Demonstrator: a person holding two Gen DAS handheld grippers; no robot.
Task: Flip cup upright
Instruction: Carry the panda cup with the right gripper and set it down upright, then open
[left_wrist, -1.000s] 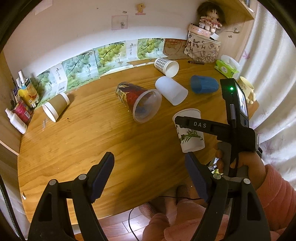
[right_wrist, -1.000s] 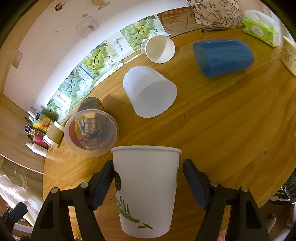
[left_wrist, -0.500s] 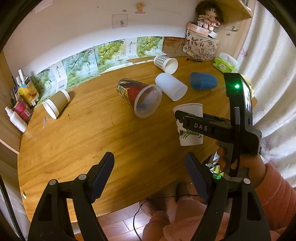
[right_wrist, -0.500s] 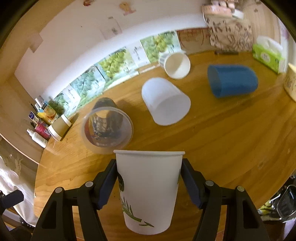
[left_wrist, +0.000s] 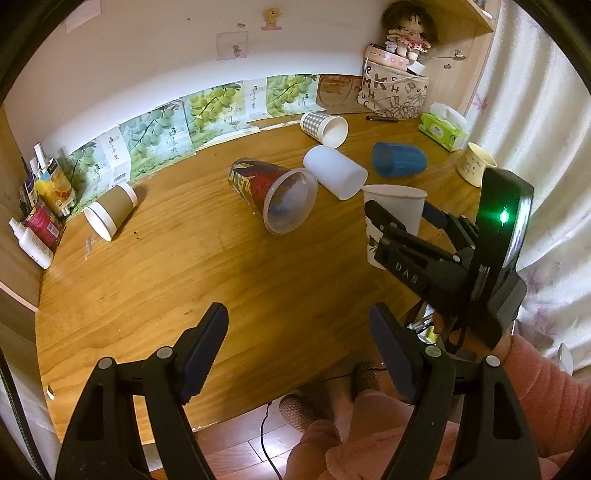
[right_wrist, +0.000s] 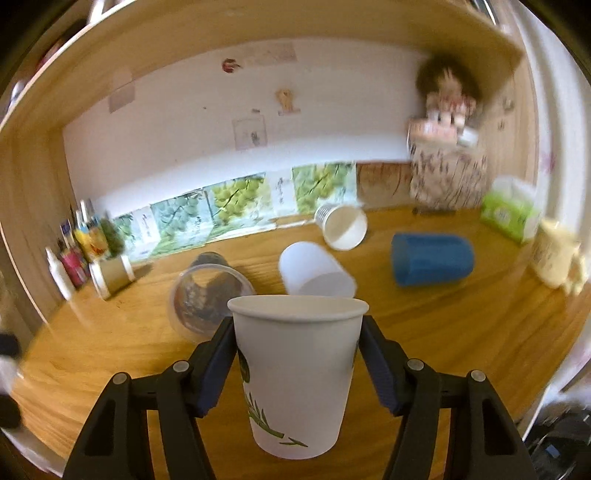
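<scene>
A white paper cup with a green leaf print (right_wrist: 295, 373) stands upright, rim up, between the blue pads of my right gripper (right_wrist: 299, 365), which is shut on it. The same cup (left_wrist: 397, 206) shows in the left wrist view at the table's right front, held by the right gripper (left_wrist: 399, 218); whether its base touches the wood I cannot tell. My left gripper (left_wrist: 299, 350) is open and empty above the table's front edge.
Several cups lie on their sides on the wooden table (left_wrist: 184, 280): a clear plastic cup with red print (left_wrist: 277, 192), a white cup (left_wrist: 334, 171), a blue cup (left_wrist: 399, 158), a checked cup (left_wrist: 325, 125), a brown cup (left_wrist: 110, 210). Bottles (left_wrist: 33, 221) stand left, a tissue pack (left_wrist: 441, 131) and mug (left_wrist: 474, 170) right.
My right gripper closed from open onto the leaf-print cup and tilted toward level with it. The left gripper drew back slightly and stayed open.
</scene>
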